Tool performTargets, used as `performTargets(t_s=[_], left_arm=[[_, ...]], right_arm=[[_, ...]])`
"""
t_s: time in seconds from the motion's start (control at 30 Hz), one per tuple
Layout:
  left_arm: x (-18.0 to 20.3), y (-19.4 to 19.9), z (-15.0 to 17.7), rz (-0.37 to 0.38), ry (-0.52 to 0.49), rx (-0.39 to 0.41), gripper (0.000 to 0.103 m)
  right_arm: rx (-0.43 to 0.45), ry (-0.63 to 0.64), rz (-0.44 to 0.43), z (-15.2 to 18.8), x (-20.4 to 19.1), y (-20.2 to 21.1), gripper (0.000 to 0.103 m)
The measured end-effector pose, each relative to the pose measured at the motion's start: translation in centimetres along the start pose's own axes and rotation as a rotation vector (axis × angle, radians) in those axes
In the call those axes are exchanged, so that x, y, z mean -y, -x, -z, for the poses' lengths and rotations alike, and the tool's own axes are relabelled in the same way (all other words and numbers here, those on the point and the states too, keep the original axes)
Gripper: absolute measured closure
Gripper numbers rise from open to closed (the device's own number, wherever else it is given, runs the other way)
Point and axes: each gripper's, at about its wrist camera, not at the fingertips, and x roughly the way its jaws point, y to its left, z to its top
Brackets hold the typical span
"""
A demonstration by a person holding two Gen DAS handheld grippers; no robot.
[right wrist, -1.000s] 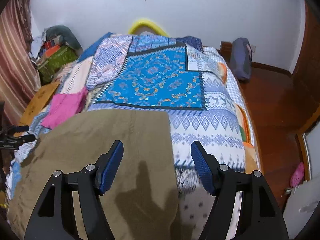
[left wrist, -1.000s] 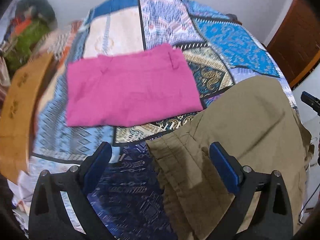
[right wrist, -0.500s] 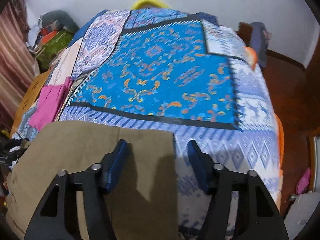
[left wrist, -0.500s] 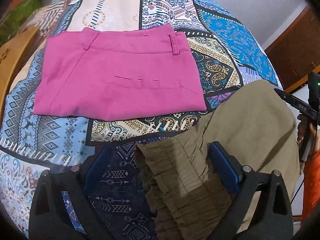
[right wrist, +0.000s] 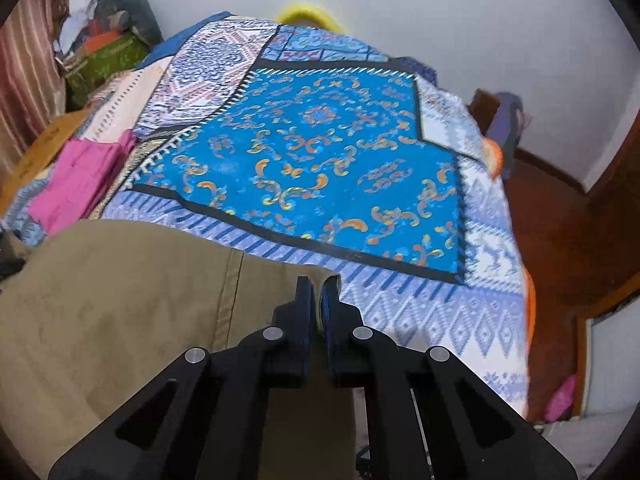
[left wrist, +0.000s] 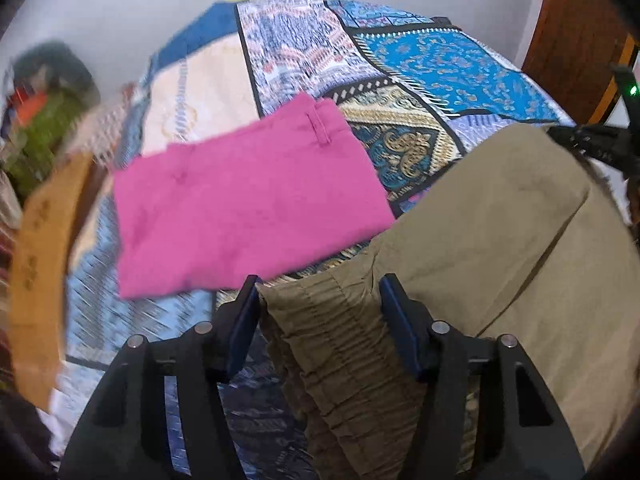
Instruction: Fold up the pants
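Khaki pants [left wrist: 500,220] lie across the near part of a patchwork quilt [left wrist: 440,64]. My left gripper [left wrist: 320,296] straddles their gathered elastic waistband. Its jaws are closing, with the waistband bunched between them and cloth running on past the right pad. In the right wrist view the same khaki pants [right wrist: 120,300] fill the lower left. There my right gripper [right wrist: 316,292] is shut on their near right corner, and the cloth edge shows just above the pads. Pink pants [left wrist: 240,200] lie folded beyond the khaki pair, and are also seen at the left edge as the pink pants [right wrist: 76,176].
The quilt [right wrist: 320,160] covers a bed that runs back to a white wall. A wooden board [left wrist: 36,280] borders its left side, with a pile of bags [right wrist: 104,52] behind it. The wooden floor [right wrist: 560,220] lies to the right.
My right gripper's jaws went from wide apart to shut on the khaki pants' corner. The left jaws narrowed around the waistband, and the left view tipped up to show more of the bed.
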Motion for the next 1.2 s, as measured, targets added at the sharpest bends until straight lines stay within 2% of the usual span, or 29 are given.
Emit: performTargets(t_s=[0.1,0.27,0.67,0.97,1.2], left_arm=[[0.0,0.1,-0.3,-0.025,-0.007,0.01,0.044],[0.3,1.5,-1.0,-0.06,-0.019,0.051,0.046],[1.0,8.9,-3.3,-0.076,0.007,0.186,0.048],[1.8,14.9,-2.3,-0.049,0.014,0.247,0.048],[2.5,19.5,0.0,-0.021,0.018,0.282,0.048]], right_arm=[[0.03,0.023,0.045,0.0,-0.4,0.6,0.099],[0.084,0.003,0.062,-0.5,0.1,2.3,0.1],[0.216,-0.08,0.058,-1.3,1.4,10.5,0.1],[0.284,-0.139,0.047,0.5,1.3,17.2,0.1],[0.321,-0.18,0.03,2.5,0.8,21.5,0.1]])
